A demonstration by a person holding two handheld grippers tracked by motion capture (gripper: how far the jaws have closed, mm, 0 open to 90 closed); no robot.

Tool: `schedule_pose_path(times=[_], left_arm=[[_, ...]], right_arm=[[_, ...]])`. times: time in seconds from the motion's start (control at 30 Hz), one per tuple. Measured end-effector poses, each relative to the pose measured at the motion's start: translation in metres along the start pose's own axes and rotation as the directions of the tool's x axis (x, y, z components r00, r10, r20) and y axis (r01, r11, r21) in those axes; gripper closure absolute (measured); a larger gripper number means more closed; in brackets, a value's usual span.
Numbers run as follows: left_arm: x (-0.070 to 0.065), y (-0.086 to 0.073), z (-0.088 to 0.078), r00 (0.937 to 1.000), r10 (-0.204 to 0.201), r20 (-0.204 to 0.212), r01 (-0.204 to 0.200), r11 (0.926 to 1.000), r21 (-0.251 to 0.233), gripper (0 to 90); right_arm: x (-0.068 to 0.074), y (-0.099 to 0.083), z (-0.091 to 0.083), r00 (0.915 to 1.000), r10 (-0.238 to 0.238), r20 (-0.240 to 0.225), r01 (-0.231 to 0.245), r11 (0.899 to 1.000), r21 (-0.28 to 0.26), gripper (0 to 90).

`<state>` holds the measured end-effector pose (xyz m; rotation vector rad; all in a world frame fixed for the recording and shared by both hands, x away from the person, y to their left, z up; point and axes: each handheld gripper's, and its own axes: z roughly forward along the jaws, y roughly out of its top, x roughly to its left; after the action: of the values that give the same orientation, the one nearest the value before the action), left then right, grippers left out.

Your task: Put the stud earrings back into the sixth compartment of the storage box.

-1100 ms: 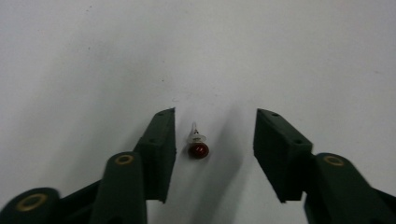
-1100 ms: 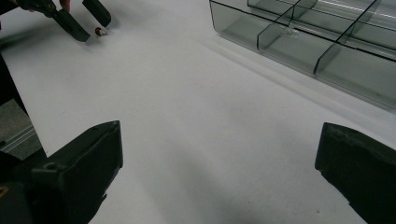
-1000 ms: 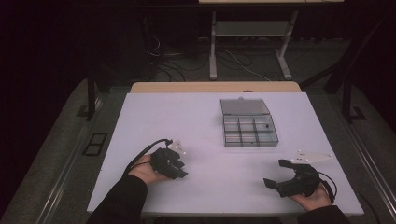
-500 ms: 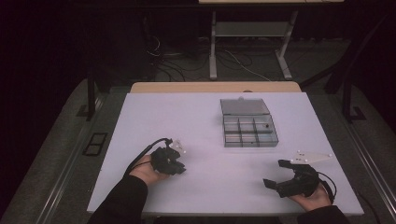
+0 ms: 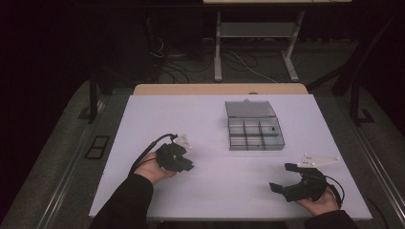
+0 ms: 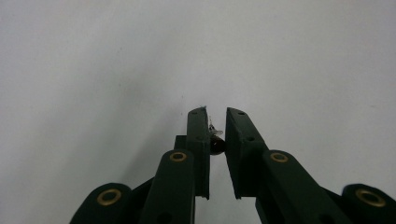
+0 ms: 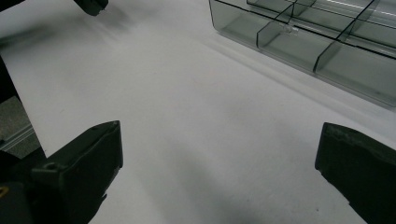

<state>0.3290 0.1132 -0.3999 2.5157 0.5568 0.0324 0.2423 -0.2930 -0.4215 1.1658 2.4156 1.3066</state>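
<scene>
My left gripper [image 5: 187, 167] rests low on the white table [image 5: 215, 195], left of centre. In the left gripper view its jaws [image 6: 215, 114] are shut on a tiny dark red piece [image 6: 216, 145] with a thin glinting wire end, held just above the surface. My right gripper [image 5: 282, 177] lies near the front right edge, its jaws wide apart with nothing between them [image 7: 219, 154]. A clear grey compartment box [image 5: 256, 141] with its lid folded back stands at the middle of the far half; its near wall [image 7: 299, 51] appears in the right gripper view.
One compartment of the box holds a small dark speck [image 5: 271, 129]. A wooden strip [image 5: 219, 89] borders the table's far edge, with a metal stand and cables on the dark floor beyond. Bare table lies between the two grippers.
The left gripper's jaws have drawn together and the hand has shifted slightly. The right gripper has stayed where it was.
</scene>
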Motion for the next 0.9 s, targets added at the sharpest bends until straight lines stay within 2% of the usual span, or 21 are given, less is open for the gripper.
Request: schedule_pose_path(times=[0.13,0.2,0.7,0.73,0.9], left_arm=[[0.001,0.009,-0.002,0.9999,0.010,-0.003,-0.010,0.9999,-0.005,78.8],[0.003,0.014,-0.002,0.9995,0.031,-0.005,-0.031,0.9995,0.002,78.8],[0.009,0.050,-0.006,0.9981,0.059,-0.013,-0.060,0.9980,-0.019,78.8],[0.010,0.058,-0.007,0.9968,0.078,-0.015,-0.078,0.9968,-0.015,78.8],[0.011,0.077,-0.008,0.9958,0.090,-0.016,-0.091,0.9955,-0.029,78.8]], right_arm=[[0.000,0.000,0.000,1.0000,0.001,0.000,-0.001,1.000,-0.001,0.7],[0.000,0.000,0.000,1.0000,0.000,0.000,0.000,1.000,0.001,0.7],[-0.001,0.000,-0.001,1.0000,0.001,0.000,-0.001,1.000,0.003,0.7],[0.000,0.000,-0.001,1.0000,0.000,0.000,0.000,1.000,0.003,0.7],[0.000,0.000,0.000,1.0000,-0.002,-0.001,0.002,1.000,0.005,0.7]])
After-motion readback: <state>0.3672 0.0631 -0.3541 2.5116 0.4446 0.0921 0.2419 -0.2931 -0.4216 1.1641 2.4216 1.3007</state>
